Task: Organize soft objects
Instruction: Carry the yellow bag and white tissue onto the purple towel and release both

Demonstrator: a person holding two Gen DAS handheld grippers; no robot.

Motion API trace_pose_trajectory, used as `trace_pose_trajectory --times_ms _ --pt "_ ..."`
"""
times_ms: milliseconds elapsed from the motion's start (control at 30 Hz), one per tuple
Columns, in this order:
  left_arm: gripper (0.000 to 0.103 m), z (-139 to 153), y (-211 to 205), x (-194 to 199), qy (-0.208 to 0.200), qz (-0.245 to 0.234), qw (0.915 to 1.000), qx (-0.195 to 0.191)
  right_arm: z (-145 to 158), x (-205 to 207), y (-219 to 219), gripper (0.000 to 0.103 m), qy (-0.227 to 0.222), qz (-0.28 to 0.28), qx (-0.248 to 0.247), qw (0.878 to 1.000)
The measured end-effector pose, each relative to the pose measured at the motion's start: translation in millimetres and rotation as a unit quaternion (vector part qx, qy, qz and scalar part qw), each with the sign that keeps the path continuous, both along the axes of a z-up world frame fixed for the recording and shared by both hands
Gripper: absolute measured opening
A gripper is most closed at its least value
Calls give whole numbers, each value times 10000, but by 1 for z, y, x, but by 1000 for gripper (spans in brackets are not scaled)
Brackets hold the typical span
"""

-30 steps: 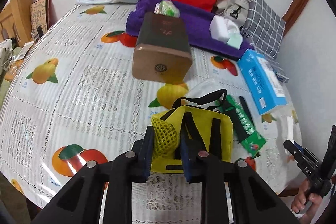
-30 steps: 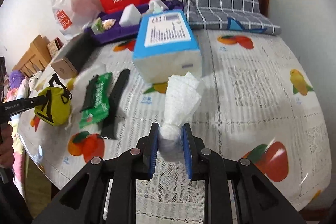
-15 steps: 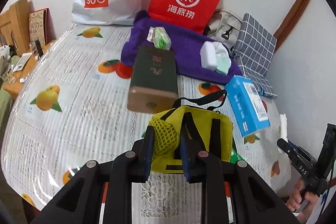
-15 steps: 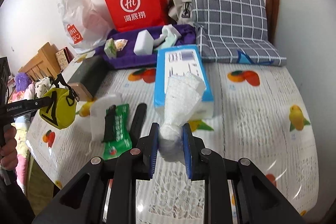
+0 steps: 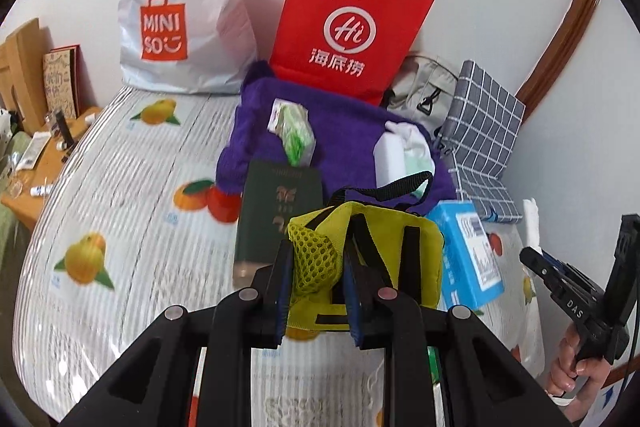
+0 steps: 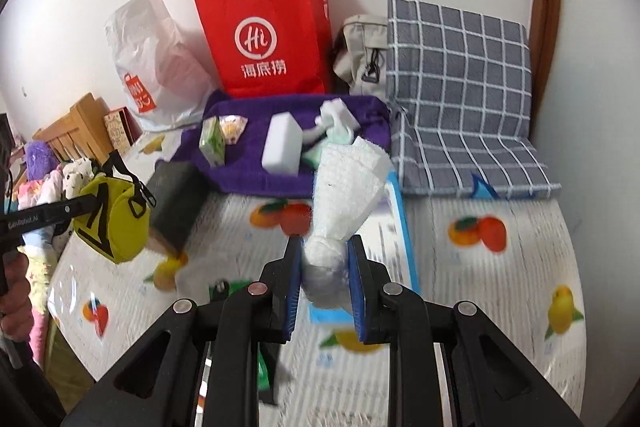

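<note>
Worktop under clear plastic over white lace cloth printed with fruit [image 5: 120, 211], pushed against white wall. Left tool [image 5: 316, 269] clenched on yellow mesh-pocketed fabric pouch [image 5: 360, 259], right tool [image 6: 326, 265] clenched on white textured foam roll [image 6: 344, 195], both held above worktop. Purple plush towel [image 6: 240, 163] at far edge, before red paper bag [image 6: 272, 39].

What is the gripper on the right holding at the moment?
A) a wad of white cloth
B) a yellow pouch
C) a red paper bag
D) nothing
A: the right gripper is pinched on a bunched white cloth, lifted above the table; the yellow pouch is in the left gripper.
</note>
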State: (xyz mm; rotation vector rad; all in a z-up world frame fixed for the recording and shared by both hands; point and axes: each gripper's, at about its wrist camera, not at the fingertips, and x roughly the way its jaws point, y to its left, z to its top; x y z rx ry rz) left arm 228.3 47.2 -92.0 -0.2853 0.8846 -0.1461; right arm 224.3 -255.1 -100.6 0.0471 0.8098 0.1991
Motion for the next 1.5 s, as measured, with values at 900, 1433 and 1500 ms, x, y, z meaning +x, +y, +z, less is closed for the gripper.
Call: trace_pose_trajectory --times_ms 900,1433,1500 --pt "22 -22 28 140 361 463 9982 -83 -4 154 28 23 180 89 39 9998" --pt "22 -76 6 208 760 150 9969 -143 -72 207 32 23 886 303 -101 9956" --pt "23 -80 0 211 773 79 9969 -158 -79 209 32 24 977 316 -97 9947"
